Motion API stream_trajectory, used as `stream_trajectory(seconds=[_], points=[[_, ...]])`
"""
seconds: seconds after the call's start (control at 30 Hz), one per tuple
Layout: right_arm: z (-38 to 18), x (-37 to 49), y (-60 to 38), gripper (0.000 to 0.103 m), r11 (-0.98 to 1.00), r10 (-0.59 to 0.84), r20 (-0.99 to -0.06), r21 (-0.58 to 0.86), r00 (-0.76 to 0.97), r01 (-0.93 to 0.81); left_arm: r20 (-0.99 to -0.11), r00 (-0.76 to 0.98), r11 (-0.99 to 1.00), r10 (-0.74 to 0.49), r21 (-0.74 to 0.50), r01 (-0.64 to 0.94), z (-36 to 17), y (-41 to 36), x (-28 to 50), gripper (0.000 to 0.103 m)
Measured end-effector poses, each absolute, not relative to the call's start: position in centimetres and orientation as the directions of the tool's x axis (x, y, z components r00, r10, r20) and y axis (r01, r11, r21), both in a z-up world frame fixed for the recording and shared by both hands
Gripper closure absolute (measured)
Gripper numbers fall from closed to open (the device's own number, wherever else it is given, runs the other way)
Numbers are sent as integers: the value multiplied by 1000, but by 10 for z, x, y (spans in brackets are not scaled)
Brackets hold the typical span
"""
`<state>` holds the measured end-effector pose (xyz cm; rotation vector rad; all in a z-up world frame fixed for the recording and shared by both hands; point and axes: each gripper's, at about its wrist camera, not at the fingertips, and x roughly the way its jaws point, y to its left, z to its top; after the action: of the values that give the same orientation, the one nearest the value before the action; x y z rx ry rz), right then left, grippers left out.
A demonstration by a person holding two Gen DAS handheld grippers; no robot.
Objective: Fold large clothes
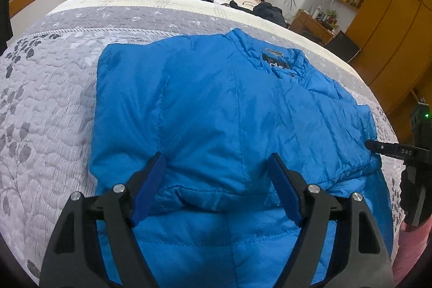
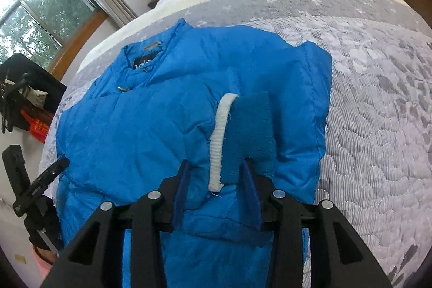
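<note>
Surface: grey floral quilt (image 1: 54,104) spread over a bed.
Room: window (image 2: 35,18) at left, wooden wardrobe (image 1: 391,18) at right.
Jacket (image 1: 216,99): laid folded on the quilt, ahead of and under both fingers.
Left gripper (image 1: 216,166): held wide open, nothing gripped, jacket hem between fingers.
Right gripper (image 2: 216,174): held partly open, white-edged cuff (image 2: 243,136) lying between fingers, ungripped.

We are seeing a bright blue jacket (image 1: 216,99) with a black label (image 1: 275,61), a white ribbed cuff (image 2: 220,145) and a darker blue fleece patch (image 2: 251,126). The quilt (image 1: 48,104) is showing pale grey with darker grey leaves. Our tools' pads (image 1: 149,185) are looking dark blue on black frames.
</note>
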<state>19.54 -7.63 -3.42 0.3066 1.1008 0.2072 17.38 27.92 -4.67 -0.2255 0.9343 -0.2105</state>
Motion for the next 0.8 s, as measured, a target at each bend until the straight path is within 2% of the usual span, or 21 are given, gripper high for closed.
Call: stream_trajectory(seconds=[0.2, 0.43, 0.63, 0.8], points=[[-9, 174, -71, 55, 918, 369, -799, 394, 474, -49, -757, 577, 942, -307, -327, 71, -23, 288, 160, 26], [20, 113, -71, 43, 936, 345, -798, 332, 495, -117, -782, 562, 960, -271, -259, 104, 3, 300, 104, 24], [18, 32, -84, 30, 946, 324, -810, 288, 489, -149, -841, 485, 971, -237, -224, 86, -10, 333, 29, 21], [4, -31, -104, 28, 937, 344, -810, 331, 475, -114, -863, 435, 962, -258, -272, 32, -32, 359, -24, 21]])
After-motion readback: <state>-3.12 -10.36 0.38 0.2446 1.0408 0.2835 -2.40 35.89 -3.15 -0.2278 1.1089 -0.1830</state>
